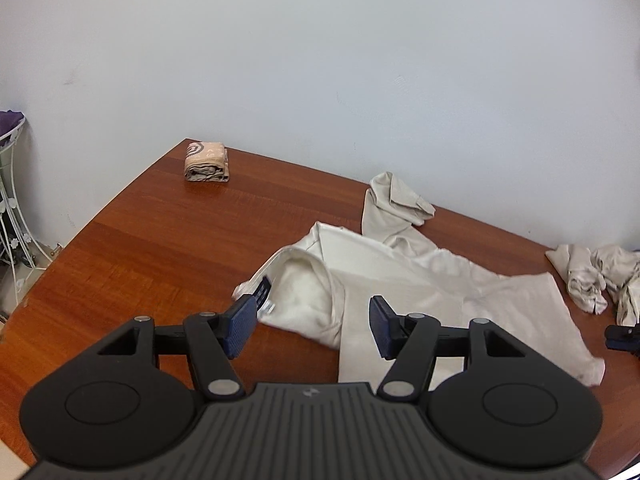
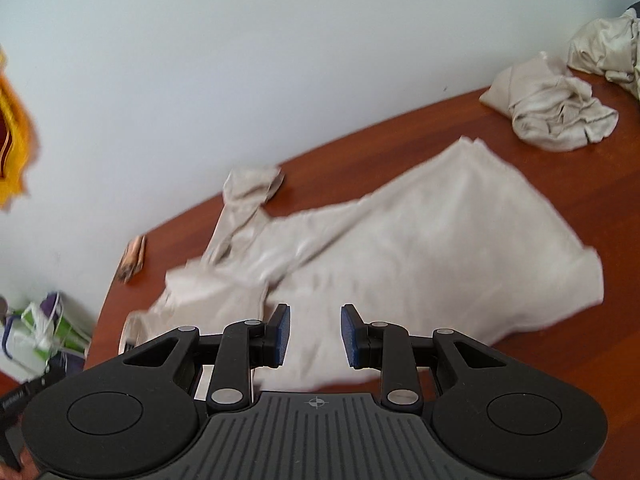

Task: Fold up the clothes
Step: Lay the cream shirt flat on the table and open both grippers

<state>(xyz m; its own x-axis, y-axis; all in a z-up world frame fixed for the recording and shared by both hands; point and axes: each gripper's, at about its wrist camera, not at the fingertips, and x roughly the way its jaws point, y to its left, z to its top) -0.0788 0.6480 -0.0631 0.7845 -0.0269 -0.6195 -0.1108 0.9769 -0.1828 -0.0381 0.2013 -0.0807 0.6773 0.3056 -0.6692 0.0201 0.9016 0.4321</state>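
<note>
Hovering over cream shirt [image 1: 420,280] mid-table [image 1: 140,248]: left gripper [image 1: 312,326] wide, right gripper [image 2: 314,336] narrower, both empty.

A plain pale wall [image 1: 320,60] stands behind the reddish-brown wooden table [image 1: 132,248]; a white wire stand [image 1: 12,200] is at left.

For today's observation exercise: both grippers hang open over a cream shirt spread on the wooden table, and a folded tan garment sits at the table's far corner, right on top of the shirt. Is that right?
Not quite. The folded tan garment lies apart from the cream shirt, on bare wooden table, as the left wrist view shows. The rest stands: left gripper and right gripper are both open over it.
</note>
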